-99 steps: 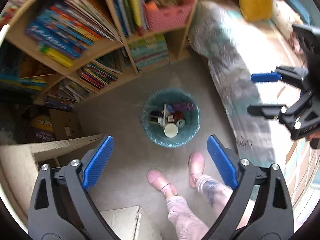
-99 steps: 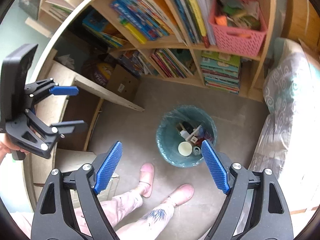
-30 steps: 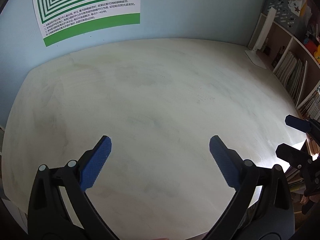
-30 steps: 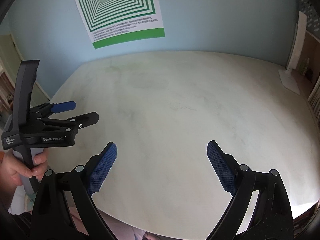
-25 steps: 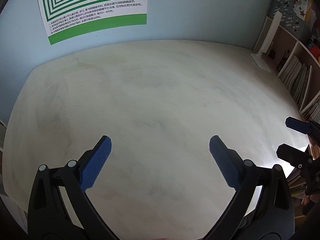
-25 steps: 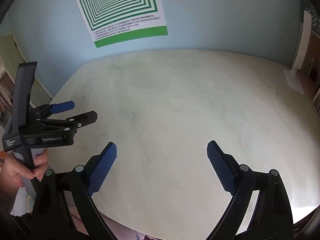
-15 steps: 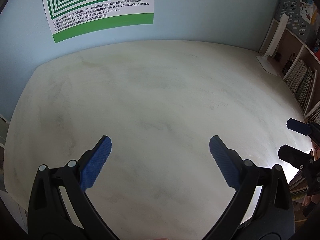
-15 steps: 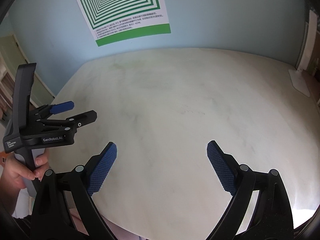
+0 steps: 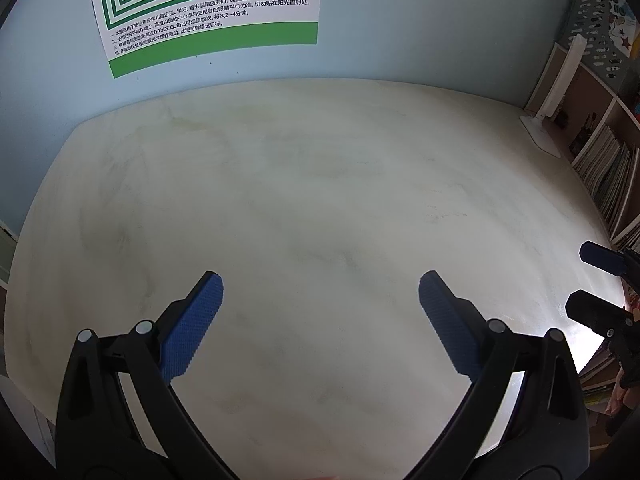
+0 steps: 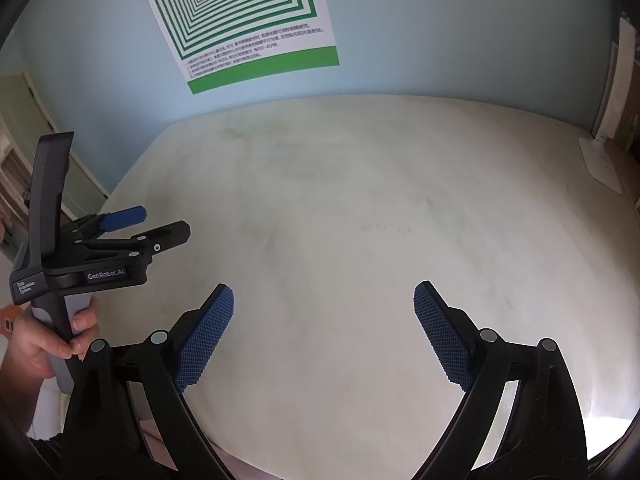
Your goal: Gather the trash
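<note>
Left wrist view is showing the left tool (image 9: 320,300) hovering with fingers apart over a bare counter (image 9: 320,184), the right tool (image 10: 324,312) likewise spread, and no trash visible, so scanning the edges seems wise.

A home study room is showing here: a pale marbled desk (image 9: 320,200) is sitting against a light-blue wall (image 9: 400,40) bearing a green-and-white eye-relaxing poster (image 9: 208,0), wooden bookshelves (image 9: 608,168) standing at its right edge.

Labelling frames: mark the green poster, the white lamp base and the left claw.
green poster (image 10: 256,64), right wrist view, lower green band.
white lamp base (image 9: 541,136), left wrist view, flat foot.
left claw (image 9: 320,288), left wrist view, between fingertips.
</note>
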A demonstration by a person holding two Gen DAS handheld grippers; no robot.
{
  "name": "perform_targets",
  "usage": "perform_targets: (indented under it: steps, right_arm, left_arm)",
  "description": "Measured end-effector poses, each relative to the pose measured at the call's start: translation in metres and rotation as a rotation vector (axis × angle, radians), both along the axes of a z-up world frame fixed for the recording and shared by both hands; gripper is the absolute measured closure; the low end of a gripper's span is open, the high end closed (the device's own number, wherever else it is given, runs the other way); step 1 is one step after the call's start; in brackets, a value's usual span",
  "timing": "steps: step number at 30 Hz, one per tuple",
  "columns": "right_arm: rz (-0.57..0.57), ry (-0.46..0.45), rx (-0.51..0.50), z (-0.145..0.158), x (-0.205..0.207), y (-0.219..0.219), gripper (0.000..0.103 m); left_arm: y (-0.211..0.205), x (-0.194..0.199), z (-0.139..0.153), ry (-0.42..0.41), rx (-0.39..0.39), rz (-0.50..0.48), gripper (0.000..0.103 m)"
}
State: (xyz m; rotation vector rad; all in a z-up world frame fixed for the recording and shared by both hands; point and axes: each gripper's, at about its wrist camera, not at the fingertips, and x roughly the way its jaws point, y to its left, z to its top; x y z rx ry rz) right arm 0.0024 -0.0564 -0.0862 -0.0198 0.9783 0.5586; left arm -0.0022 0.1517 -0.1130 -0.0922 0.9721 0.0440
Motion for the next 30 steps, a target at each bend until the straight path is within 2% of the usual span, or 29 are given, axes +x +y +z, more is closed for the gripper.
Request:
perform_targets:
  steps: [30]
  right_arm:
    - [-0.037,0.046,0.024,-0.009,0.009,0.004,0.012]
  left_arm:
    - [0.011,0.01,-0.014,0.035,0.023,0.005,0.007]
